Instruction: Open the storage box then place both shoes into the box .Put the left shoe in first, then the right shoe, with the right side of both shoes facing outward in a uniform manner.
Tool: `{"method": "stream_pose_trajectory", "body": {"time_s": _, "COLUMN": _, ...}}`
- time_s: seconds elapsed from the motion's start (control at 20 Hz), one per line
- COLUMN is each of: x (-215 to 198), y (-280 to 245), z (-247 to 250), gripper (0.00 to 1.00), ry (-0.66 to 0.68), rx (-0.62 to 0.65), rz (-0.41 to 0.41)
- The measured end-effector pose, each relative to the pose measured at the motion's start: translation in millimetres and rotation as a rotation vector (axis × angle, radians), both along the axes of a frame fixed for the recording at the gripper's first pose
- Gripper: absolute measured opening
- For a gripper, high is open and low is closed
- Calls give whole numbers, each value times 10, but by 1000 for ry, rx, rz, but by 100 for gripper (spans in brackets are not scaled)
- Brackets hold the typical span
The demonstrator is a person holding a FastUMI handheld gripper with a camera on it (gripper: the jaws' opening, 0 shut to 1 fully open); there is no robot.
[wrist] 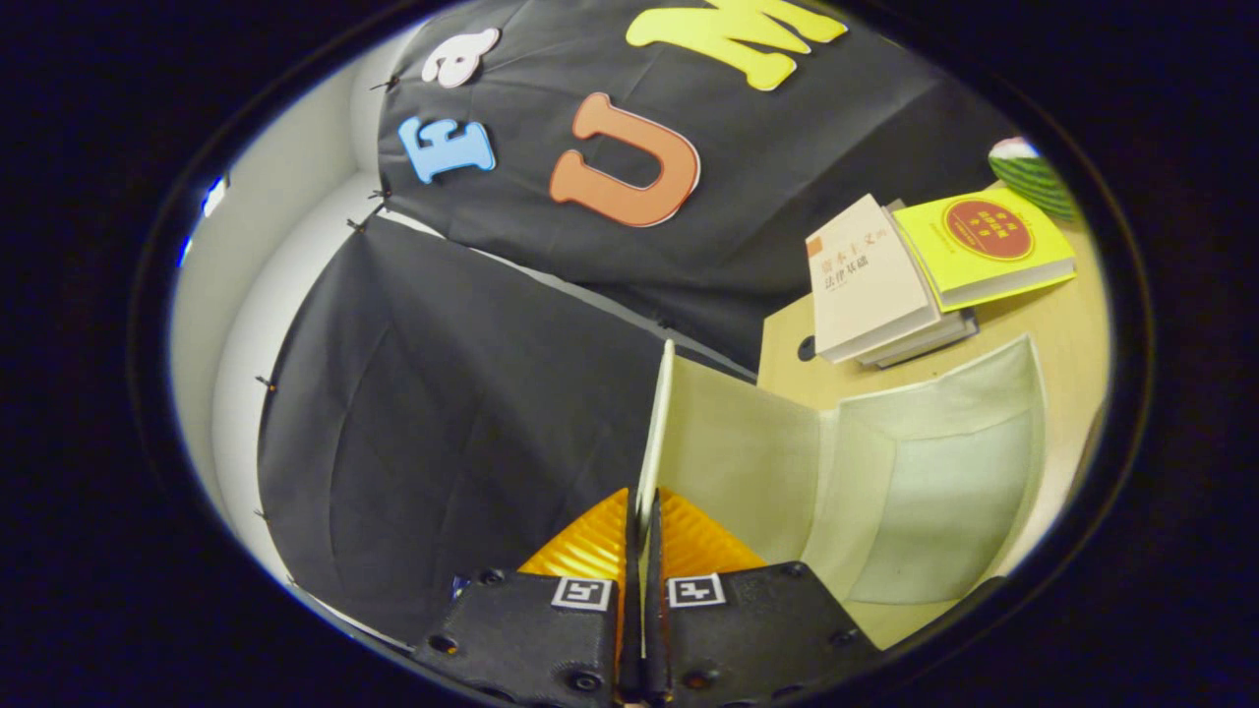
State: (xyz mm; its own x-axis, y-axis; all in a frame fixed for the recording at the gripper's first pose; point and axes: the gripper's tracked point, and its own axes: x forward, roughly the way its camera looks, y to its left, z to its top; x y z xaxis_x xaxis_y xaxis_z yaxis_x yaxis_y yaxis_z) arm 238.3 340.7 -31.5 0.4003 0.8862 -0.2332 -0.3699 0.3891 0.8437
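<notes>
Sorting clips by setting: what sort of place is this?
Likely a staged recording booth: black cloth wall, light wooden table with stacked books, and a translucent white storage box whose flap the gripper fingers pinch.

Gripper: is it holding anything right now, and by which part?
Yes. The gripper is shut on the storage box, pinching the edge of its opened lid between both fingers.

— What lies on the bench?
— A stack of books by its hole, a yellow book at their three o'clock.
— Beyond that?
— A green striped ball, at one o'clock.
</notes>
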Motion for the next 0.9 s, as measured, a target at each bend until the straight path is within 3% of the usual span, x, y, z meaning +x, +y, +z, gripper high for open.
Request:
{"method": "stream_pose_trajectory", "body": {"time_s": 0.1, "x": 20, "y": 51, "z": -120, "gripper": 12, "ry": 27, "rx": -23, "rz": -1}}
{"method": "stream_pose_trajectory", "body": {"time_s": 0.25, "x": 72, "y": 102, "z": -298, "gripper": 51, "ry": 79, "rx": -31, "rz": -7}}
{"method": "stream_pose_trajectory", "body": {"time_s": 0.45, "x": 89, "y": -19, "z": -362, "gripper": 100, "ry": 22, "rx": -72, "rz": -27}}
{"method": "stream_pose_trajectory", "body": {"time_s": 0.9, "x": -194, "y": -681, "z": -697, "gripper": 100, "ry": -15, "rx": -266, "rz": -22}}
